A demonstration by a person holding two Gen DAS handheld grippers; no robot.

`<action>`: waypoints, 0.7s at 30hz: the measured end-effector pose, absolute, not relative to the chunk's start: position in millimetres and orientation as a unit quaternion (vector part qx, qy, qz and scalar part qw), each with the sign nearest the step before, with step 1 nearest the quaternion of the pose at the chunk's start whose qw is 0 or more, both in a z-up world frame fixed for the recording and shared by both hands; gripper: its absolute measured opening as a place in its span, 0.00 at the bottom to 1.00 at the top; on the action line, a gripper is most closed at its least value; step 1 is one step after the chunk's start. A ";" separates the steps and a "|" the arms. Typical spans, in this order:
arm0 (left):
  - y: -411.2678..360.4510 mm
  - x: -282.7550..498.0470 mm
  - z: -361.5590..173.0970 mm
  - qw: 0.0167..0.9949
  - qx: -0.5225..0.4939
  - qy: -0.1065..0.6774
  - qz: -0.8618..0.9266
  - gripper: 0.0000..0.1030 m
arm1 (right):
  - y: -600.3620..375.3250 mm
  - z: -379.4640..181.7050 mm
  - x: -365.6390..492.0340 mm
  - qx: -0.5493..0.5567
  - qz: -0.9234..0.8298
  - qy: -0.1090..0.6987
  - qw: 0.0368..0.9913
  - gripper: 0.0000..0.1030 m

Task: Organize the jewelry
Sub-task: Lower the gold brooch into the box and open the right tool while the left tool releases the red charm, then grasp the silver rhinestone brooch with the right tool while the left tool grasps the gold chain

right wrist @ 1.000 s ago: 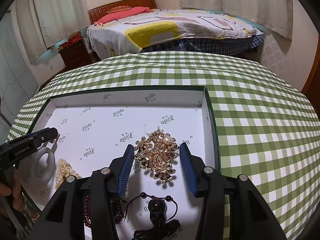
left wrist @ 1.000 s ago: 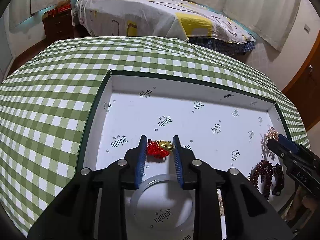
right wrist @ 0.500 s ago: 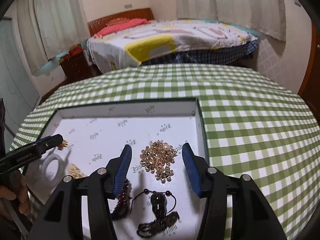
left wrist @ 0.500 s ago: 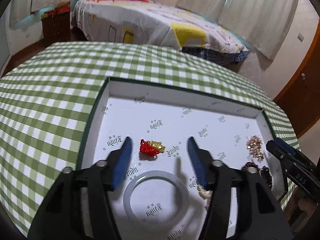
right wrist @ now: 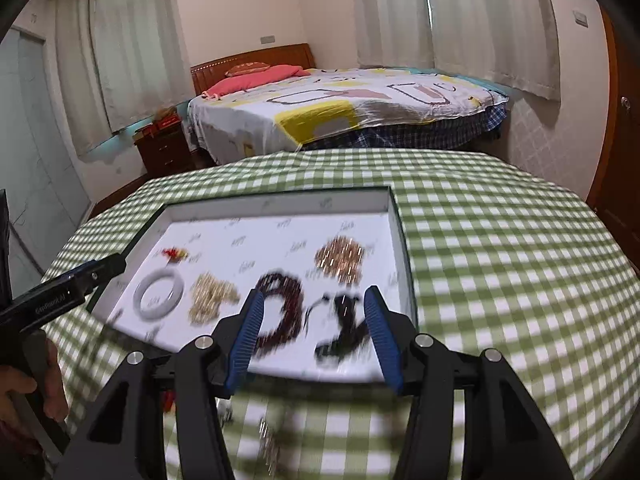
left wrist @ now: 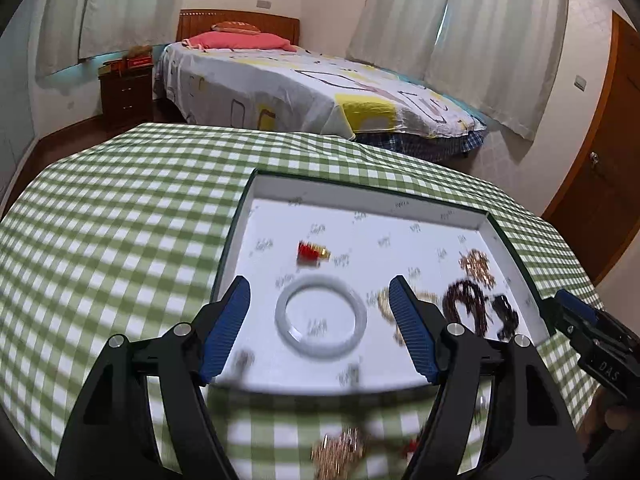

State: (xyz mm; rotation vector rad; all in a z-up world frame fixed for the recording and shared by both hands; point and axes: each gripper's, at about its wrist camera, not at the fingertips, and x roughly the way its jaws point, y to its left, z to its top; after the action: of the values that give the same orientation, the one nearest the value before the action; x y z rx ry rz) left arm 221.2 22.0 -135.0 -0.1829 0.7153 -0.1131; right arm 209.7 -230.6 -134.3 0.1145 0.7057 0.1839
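Observation:
A white box tray [left wrist: 360, 196] [right wrist: 280, 204] with a dark green rim lies on the checked table. In it lie a red and gold charm [left wrist: 312, 253] [right wrist: 175, 254], a pale bangle [left wrist: 321, 316] [right wrist: 158, 294], a gold bead chain [right wrist: 210, 296], a dark red bead bracelet [left wrist: 464, 304] [right wrist: 282, 312], a black cord pendant [right wrist: 344, 328] and a gold brooch [left wrist: 476, 266] [right wrist: 340, 260]. My left gripper [left wrist: 320, 324] is open and empty above the tray's near edge. My right gripper [right wrist: 314, 332] is open and empty over the bracelet and pendant. Blurred loose jewelry [left wrist: 340, 454] lies on the cloth nearer me.
The green and white checked tablecloth [left wrist: 120, 220] [right wrist: 500, 240] covers a round table. A bed [left wrist: 300, 80] and a wooden nightstand [left wrist: 126, 94] stand beyond it. A wooden door [left wrist: 604, 184] is at the right. The right gripper's tip [left wrist: 592, 332] shows in the left wrist view.
Both grippers have pulled back and up from the tray. The left gripper has opened wide and left the red and gold charm lying in the tray. The right gripper has left the gold brooch.

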 end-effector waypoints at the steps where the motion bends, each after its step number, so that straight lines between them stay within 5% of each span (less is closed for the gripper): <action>1: 23.9 212.2 -136.7 0.932 -0.091 0.348 -0.052 0.68 | -228.8 -136.5 203.5 0.054 0.091 0.347 0.932 0.50; 21: 28.0 139.4 -167.3 0.931 -0.072 0.358 -0.029 0.68 | -205.2 -180.1 153.9 0.033 0.119 0.366 0.922 0.44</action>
State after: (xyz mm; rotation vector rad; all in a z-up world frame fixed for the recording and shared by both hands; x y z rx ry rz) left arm 139.4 28.0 -167.3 -0.1471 0.7331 -0.0584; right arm 153.9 -205.2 -180.1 0.0686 0.7518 0.2444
